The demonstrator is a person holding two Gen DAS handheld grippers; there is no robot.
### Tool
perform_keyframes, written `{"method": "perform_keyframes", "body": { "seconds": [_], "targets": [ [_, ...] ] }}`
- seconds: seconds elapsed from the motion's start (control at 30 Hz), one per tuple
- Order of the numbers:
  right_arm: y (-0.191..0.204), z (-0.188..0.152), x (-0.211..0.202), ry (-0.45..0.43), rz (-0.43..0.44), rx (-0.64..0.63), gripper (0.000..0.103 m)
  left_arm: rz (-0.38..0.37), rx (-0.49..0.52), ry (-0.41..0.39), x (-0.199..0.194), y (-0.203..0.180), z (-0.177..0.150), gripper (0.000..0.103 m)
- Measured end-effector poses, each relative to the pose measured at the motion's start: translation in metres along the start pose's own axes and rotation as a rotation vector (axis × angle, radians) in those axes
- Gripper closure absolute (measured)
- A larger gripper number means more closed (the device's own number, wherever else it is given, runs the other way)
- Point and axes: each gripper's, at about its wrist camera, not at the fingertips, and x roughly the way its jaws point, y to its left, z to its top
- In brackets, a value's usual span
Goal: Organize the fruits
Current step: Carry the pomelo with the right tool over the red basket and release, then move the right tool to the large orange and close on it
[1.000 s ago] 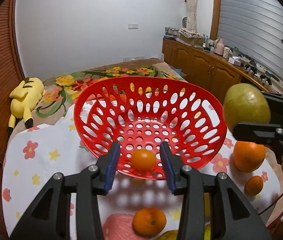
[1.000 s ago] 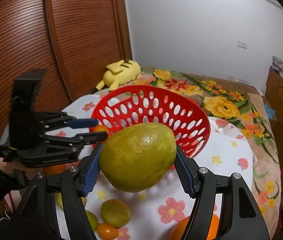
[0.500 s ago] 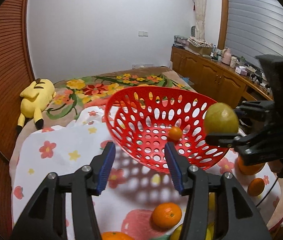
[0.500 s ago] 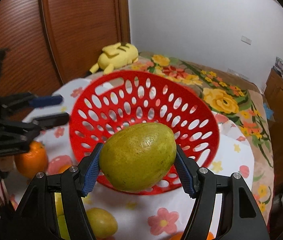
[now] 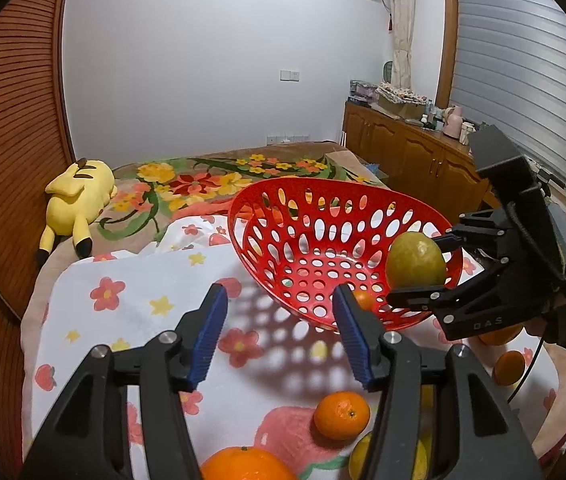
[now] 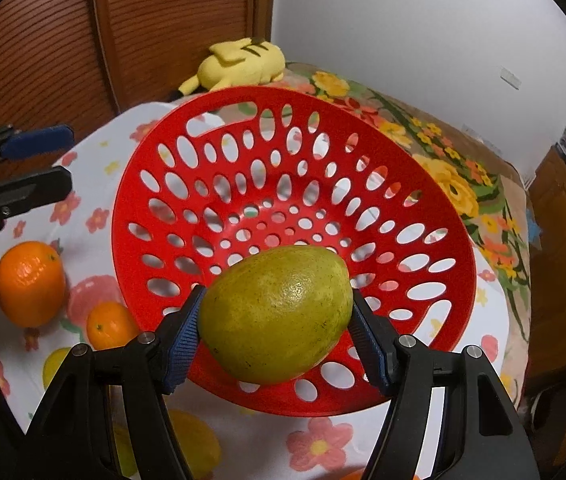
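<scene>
A red perforated basket (image 5: pixel 275 196) (image 6: pixel 459 288) stands on the flowered cloth. My right gripper (image 6: pixel 277 332) is shut on a big green-yellow mango (image 6: pixel 277 314) and holds it over the basket's near rim; the mango also shows in the left wrist view (image 5: pixel 415 260). A small orange (image 5: pixel 363 300) lies in the basket, partly hidden behind my left finger. My left gripper (image 5: pixel 279 336) is open and empty, just left of and short of the basket. Loose oranges (image 5: pixel 341 416) (image 6: pixel 30 283) lie on the cloth.
A yellow plush toy (image 5: pixel 77 196) lies on the bed at the back left. A wooden cabinet (image 5: pixel 415 156) with clutter runs along the right wall. More oranges (image 5: pixel 508 367) and yellow-green fruits (image 6: pixel 199 448) lie near the cloth's front edge.
My left gripper has let go of the small orange into the basket and drawn back to the left. My right gripper has carried the mango forward over the basket's rim.
</scene>
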Motion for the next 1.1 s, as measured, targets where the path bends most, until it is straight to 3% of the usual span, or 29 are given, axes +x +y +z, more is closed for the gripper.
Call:
{"method": "perform_keyframes", "body": {
  "seconds": [0.1, 0.6, 0.93, 1.1],
  "targets": [
    [0.001, 0.001, 0.004, 0.020, -0.006, -0.008, 0.033, 0.002, -0.004, 0.001, -0.001, 0.002, 0.000, 0.048],
    [0.000, 0.008, -0.035, -0.086, -0.015, 0.027, 0.033, -0.005, -0.011, -0.005, -0.014, 0.003, -0.010, 0.047],
    [-0.005, -0.048, -0.096, -0.228, -0.043, 0.128, 0.032, -0.016, -0.008, -0.027, -0.035, -0.019, -0.037, 0.045],
    [-0.008, -0.084, -0.114, -0.268, -0.070, 0.186, 0.030, -0.016, -0.009, -0.042, -0.045, -0.032, -0.056, 0.033]
  ]
}}
